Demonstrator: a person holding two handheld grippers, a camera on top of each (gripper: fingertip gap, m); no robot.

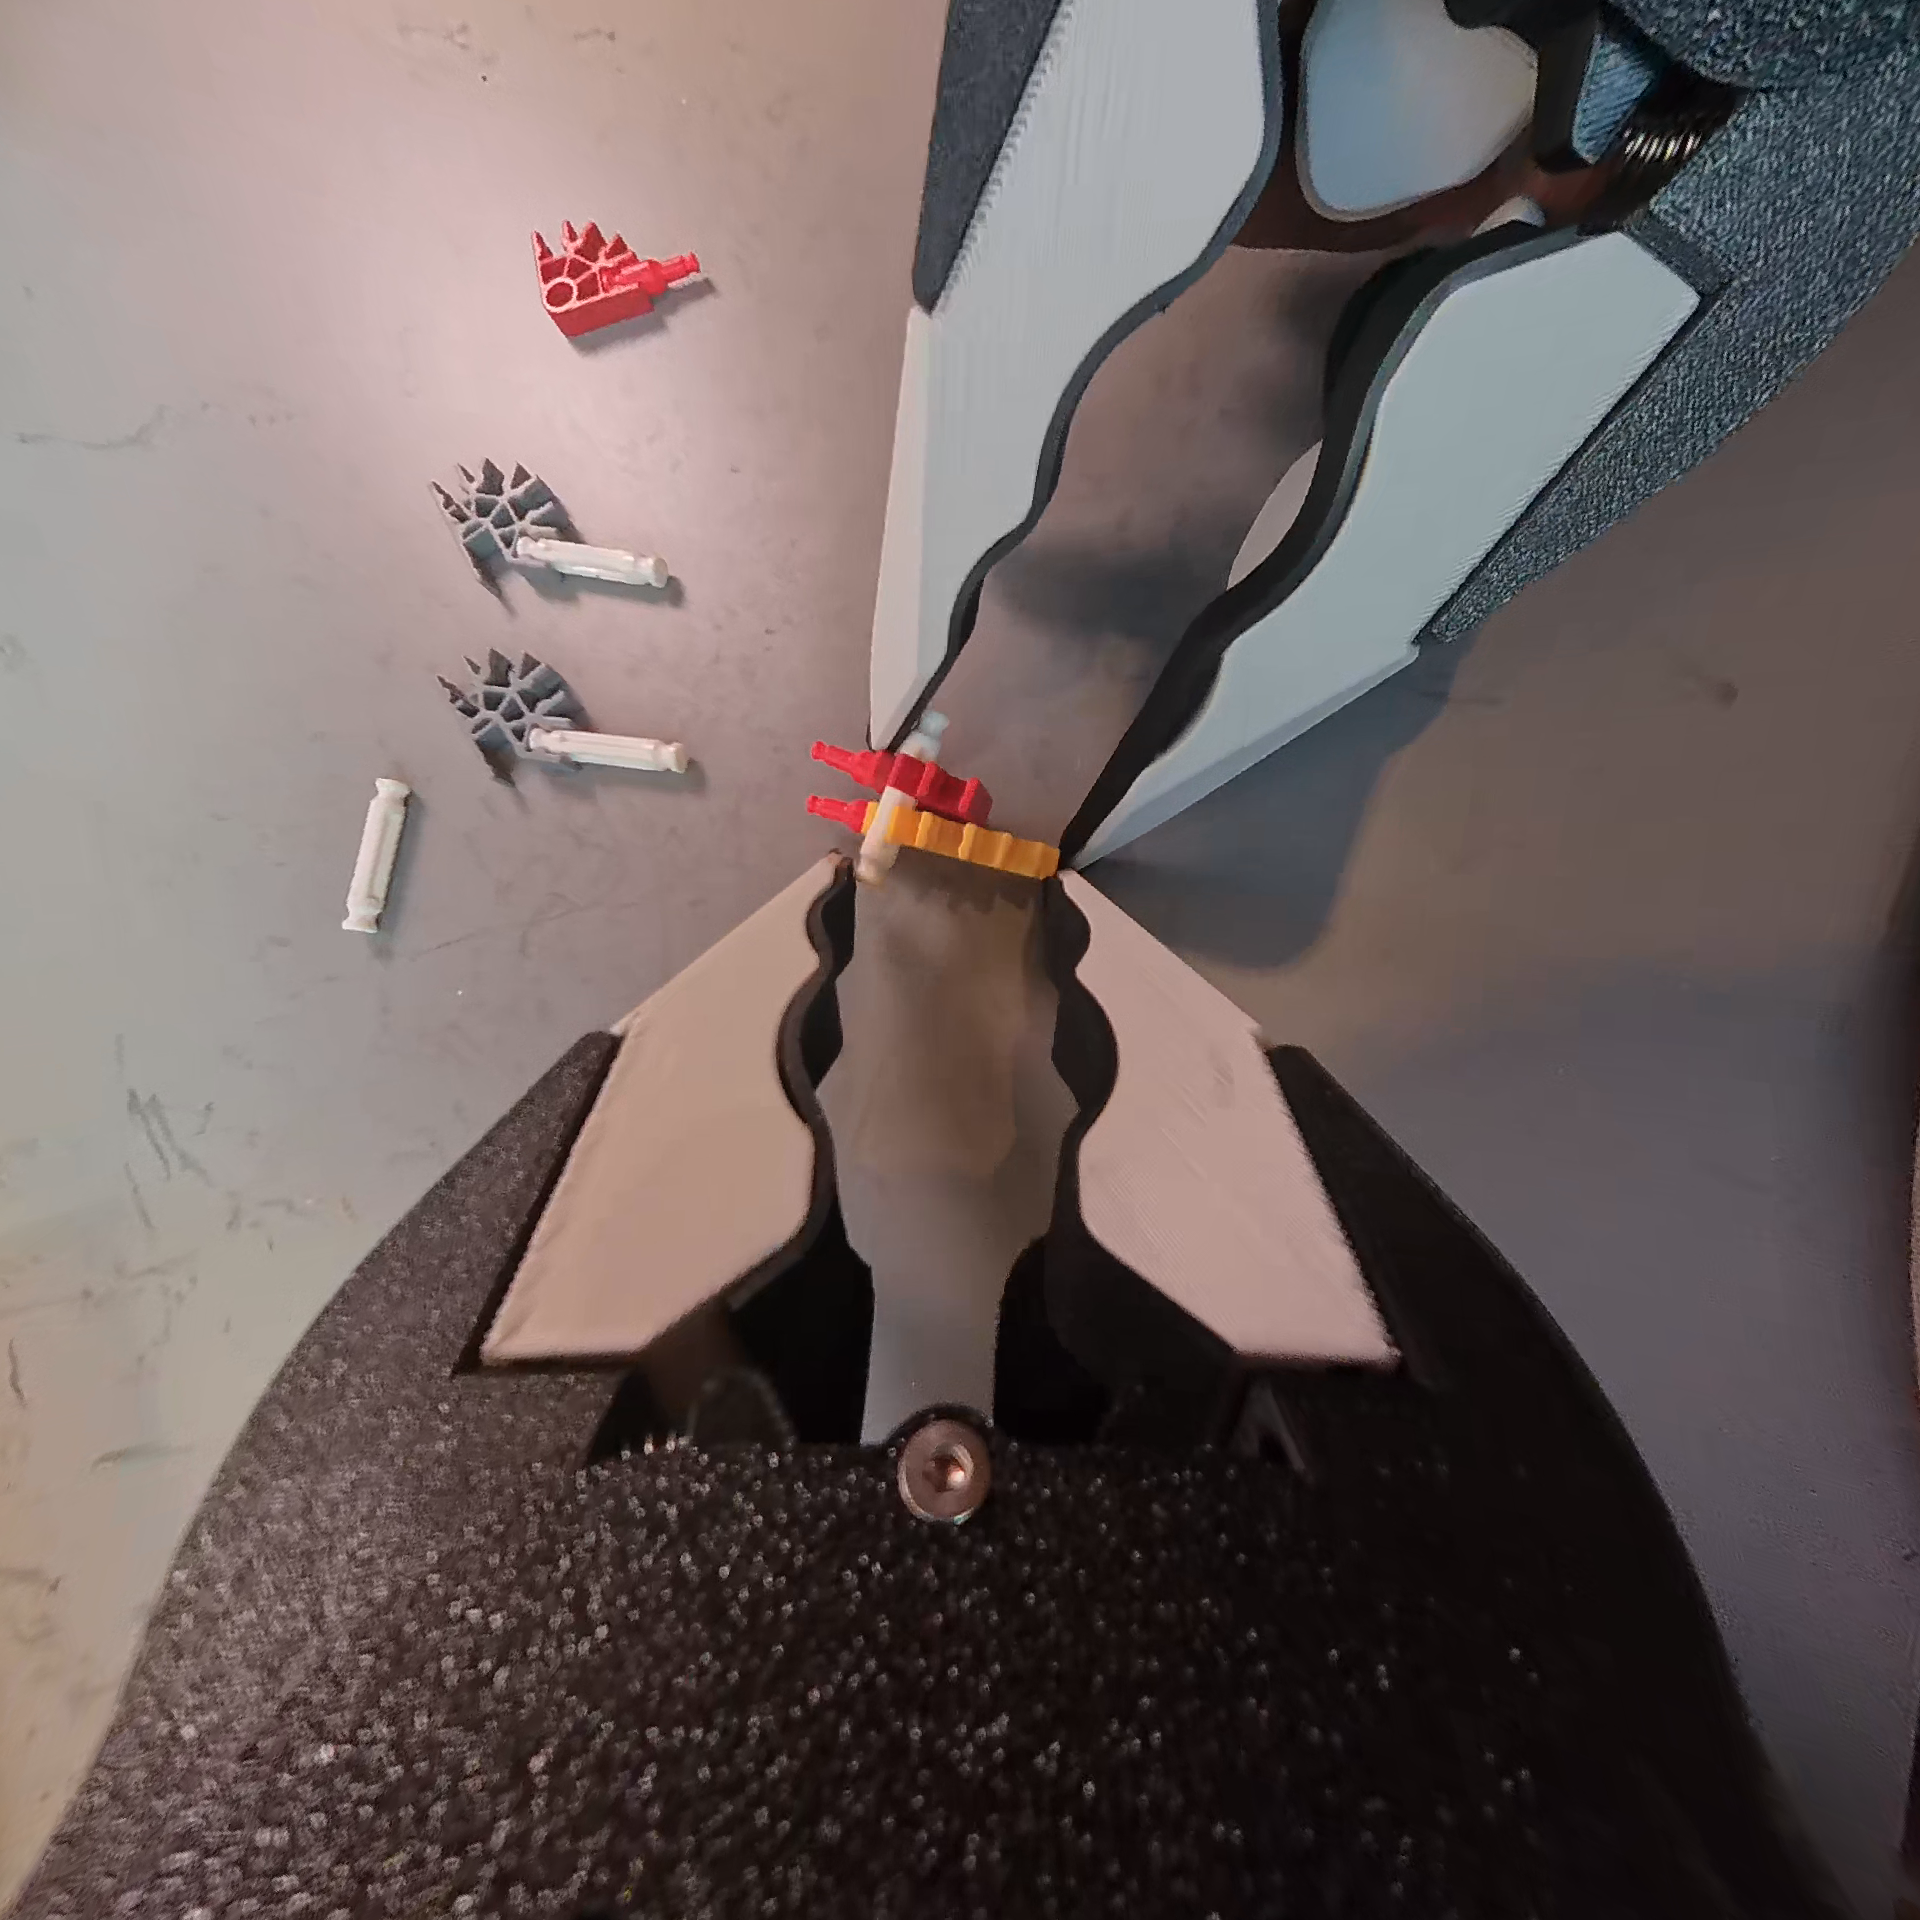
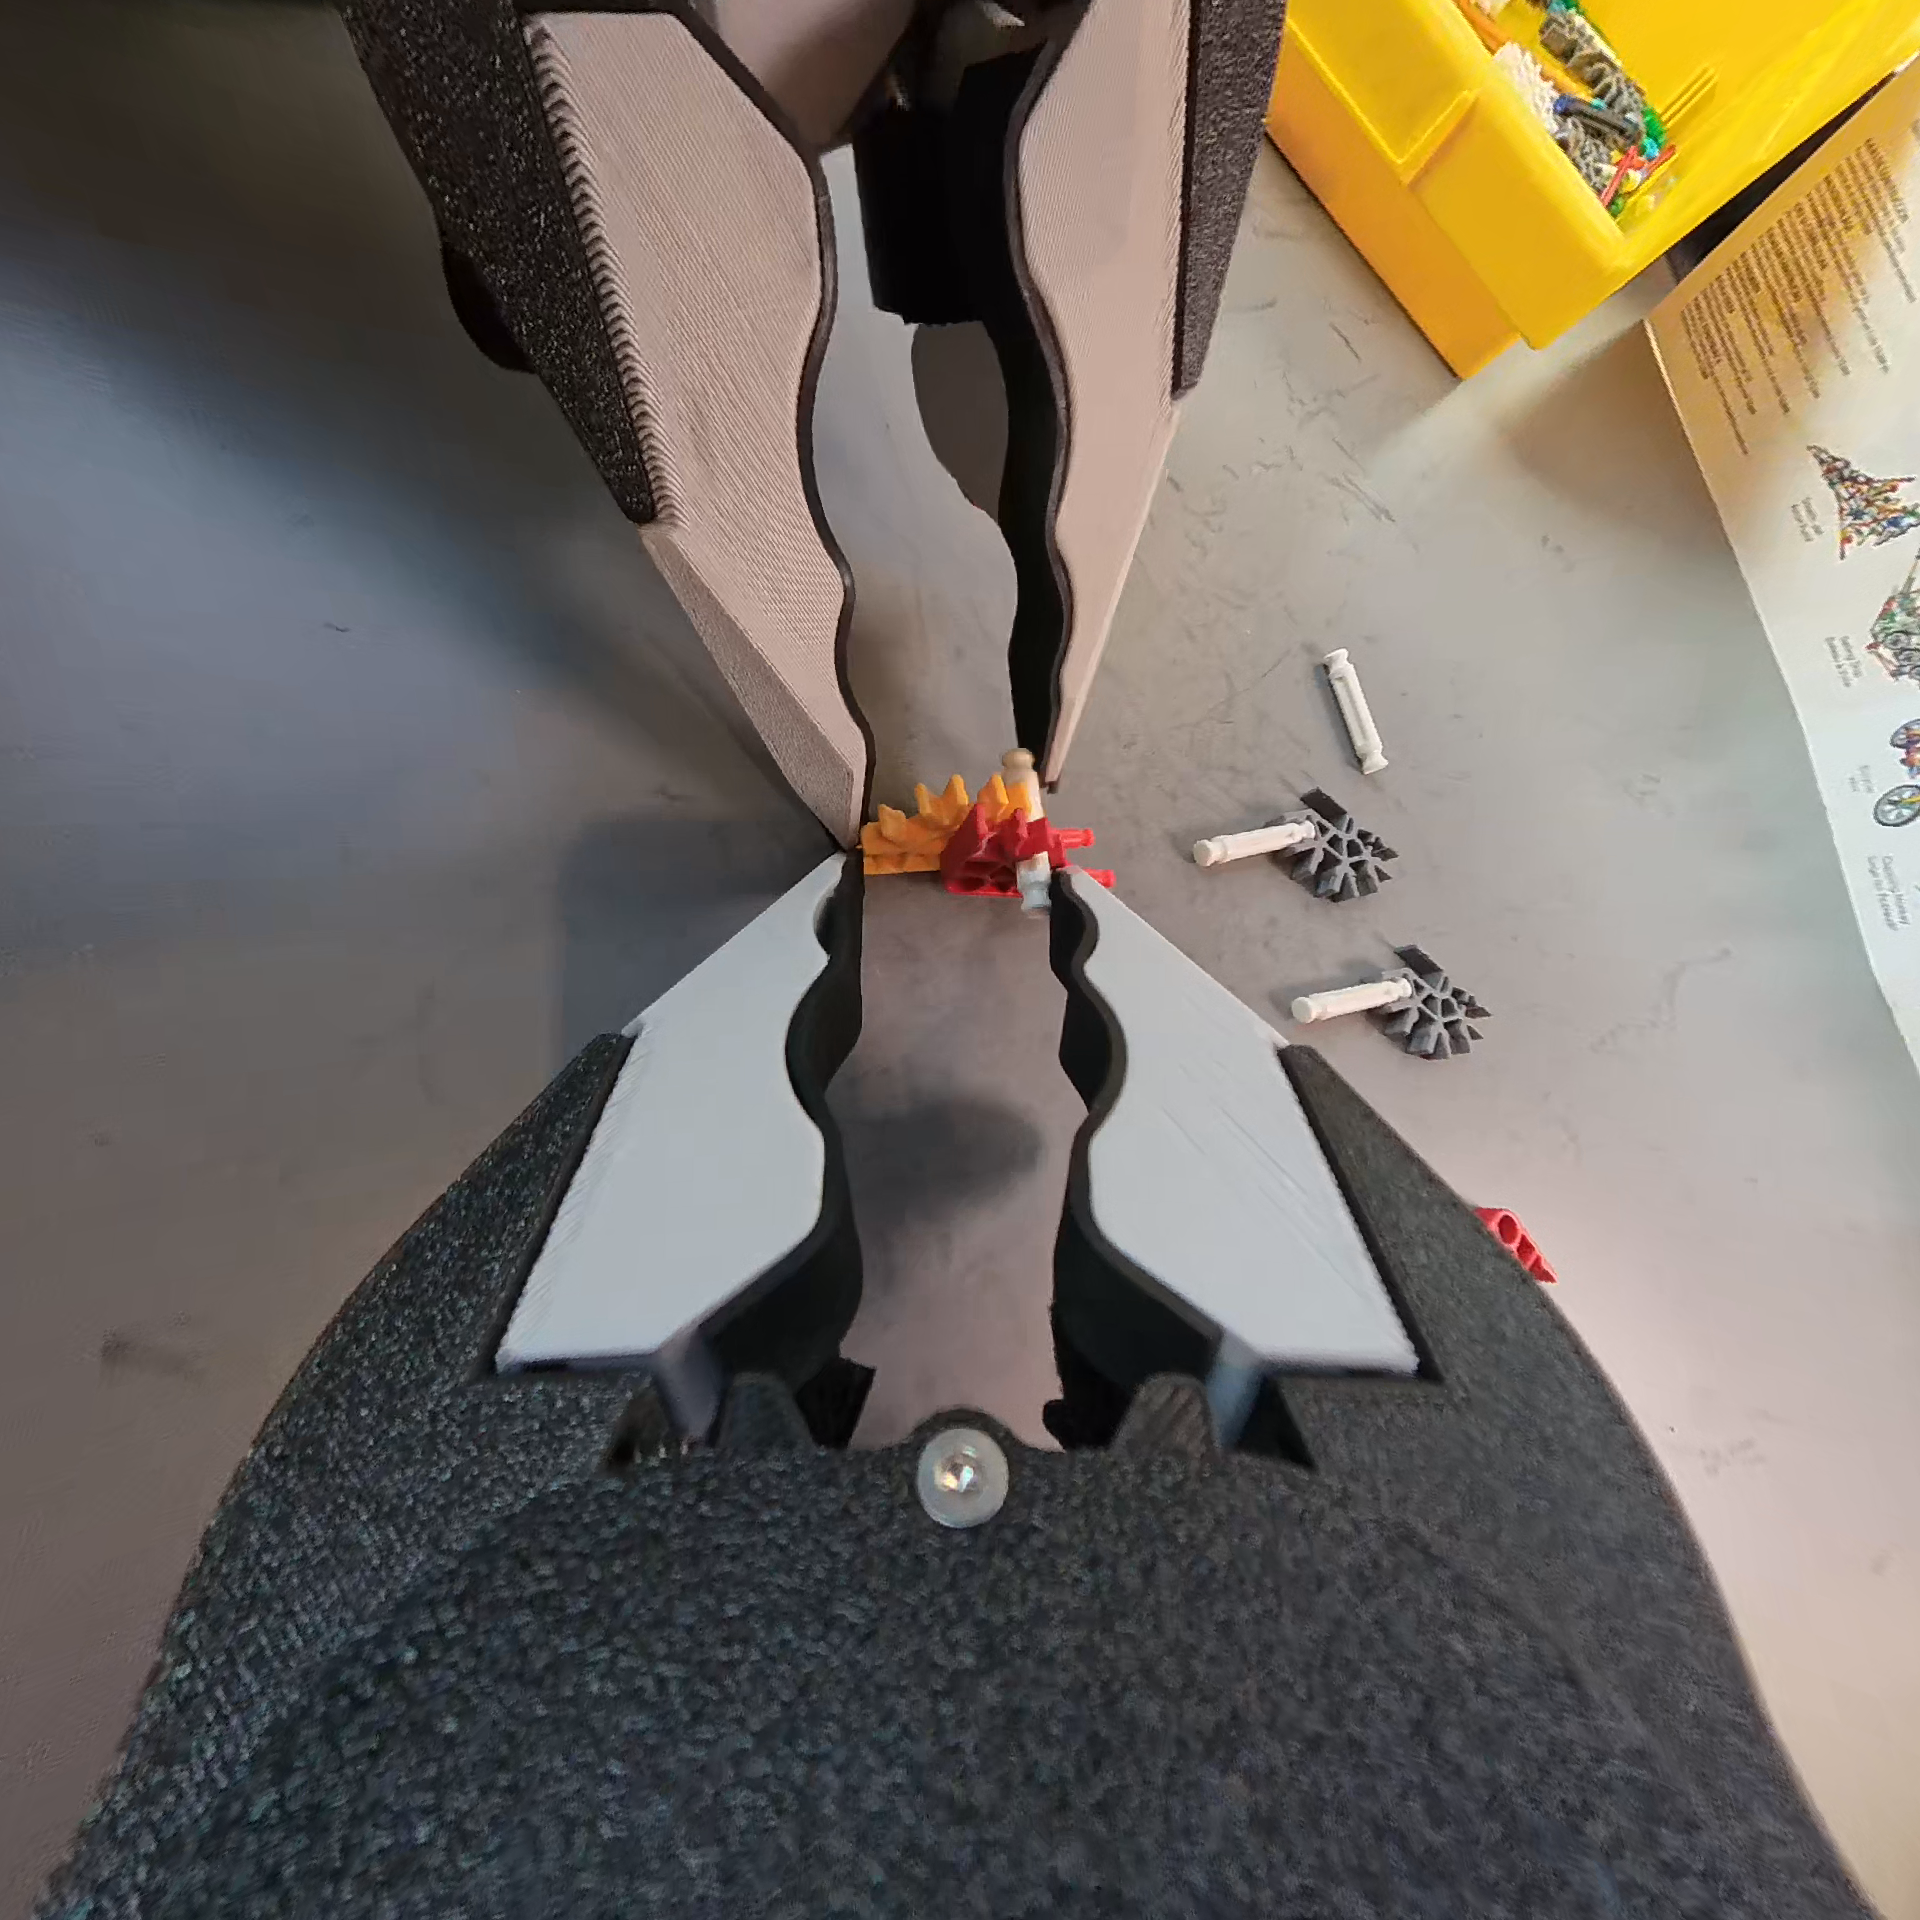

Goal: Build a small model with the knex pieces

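Note:
A small assembly hangs between both grippers: an orange connector (image 1: 971,842), a red connector (image 1: 914,779) with short red rods, and a white rod (image 1: 899,805) crossing them. My left gripper (image 1: 948,871), with tan fingers, is closed on the ends of the orange connector. My right gripper (image 2: 954,873), with pale grey fingers, faces it and is closed across the same assembly, its pads against the orange connector (image 2: 904,836) and the red connector (image 2: 992,852) with the white rod. The left gripper (image 2: 954,800) also shows from above in the right wrist view.
On the grey table (image 1: 208,1039) lie a red connector with a rod (image 1: 597,281), two grey connectors with white rods (image 1: 520,520) (image 1: 530,717) and a loose white rod (image 1: 376,854). A yellow parts bin (image 2: 1455,156) and a printed sheet (image 2: 1818,468) are at the far right. The grippers are tip to tip, or close to it.

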